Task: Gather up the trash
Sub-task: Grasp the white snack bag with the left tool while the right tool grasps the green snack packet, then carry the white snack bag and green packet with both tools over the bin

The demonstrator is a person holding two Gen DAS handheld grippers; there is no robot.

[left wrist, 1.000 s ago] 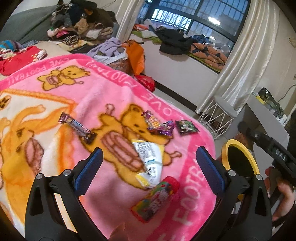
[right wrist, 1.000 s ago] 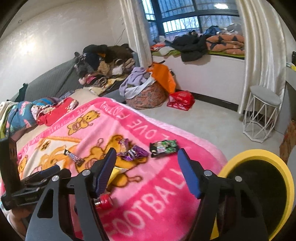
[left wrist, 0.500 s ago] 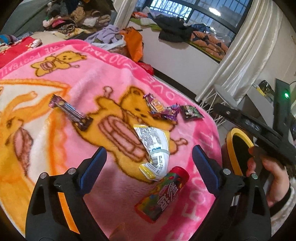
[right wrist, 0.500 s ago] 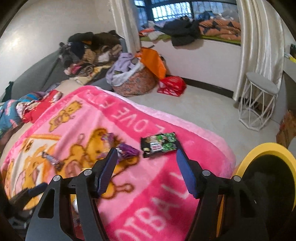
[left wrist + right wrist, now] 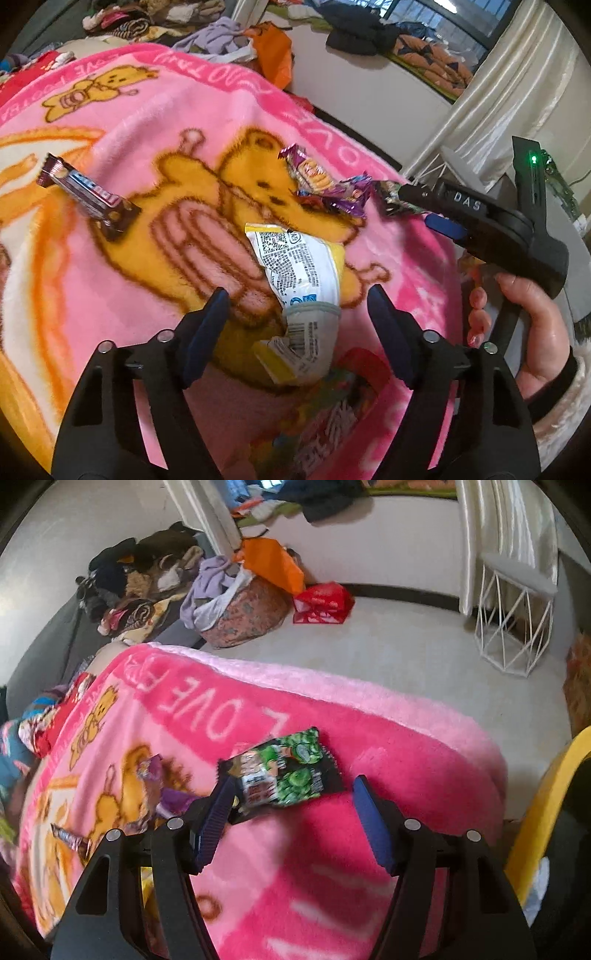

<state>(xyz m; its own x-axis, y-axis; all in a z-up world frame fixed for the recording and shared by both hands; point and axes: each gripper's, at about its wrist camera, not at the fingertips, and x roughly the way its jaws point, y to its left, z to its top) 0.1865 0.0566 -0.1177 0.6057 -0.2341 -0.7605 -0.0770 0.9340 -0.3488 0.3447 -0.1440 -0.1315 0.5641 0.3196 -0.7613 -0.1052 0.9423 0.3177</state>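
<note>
Trash lies on a pink bear blanket [image 5: 155, 110]. A white and yellow snack bag [image 5: 295, 262] reaches down between the fingers of my left gripper [image 5: 297, 306], whose jaws are closing; the pads are not touching it. A colourful tube [image 5: 332, 410] lies just below the bag. A brown chocolate bar wrapper [image 5: 88, 195] and purple wrappers [image 5: 325, 184] lie farther off. My right gripper [image 5: 291, 794] is open, low over a green and black packet [image 5: 288, 771] whose near edge lies between the fingers. A hand [image 5: 517, 325] holds the right gripper [image 5: 443, 218], also visible in the left wrist view.
A yellow-rimmed bin [image 5: 546, 812] stands at the right, beside the bed's edge. On the floor beyond the bed are a white wire stool [image 5: 513, 627], a full laundry basket [image 5: 243, 613] and a red bag [image 5: 321, 602]. Clothes are piled at the back left.
Both grippers have sunk toward the blanket. The left jaws have narrowed around the white bag. The right gripper has swung over to the green packet.
</note>
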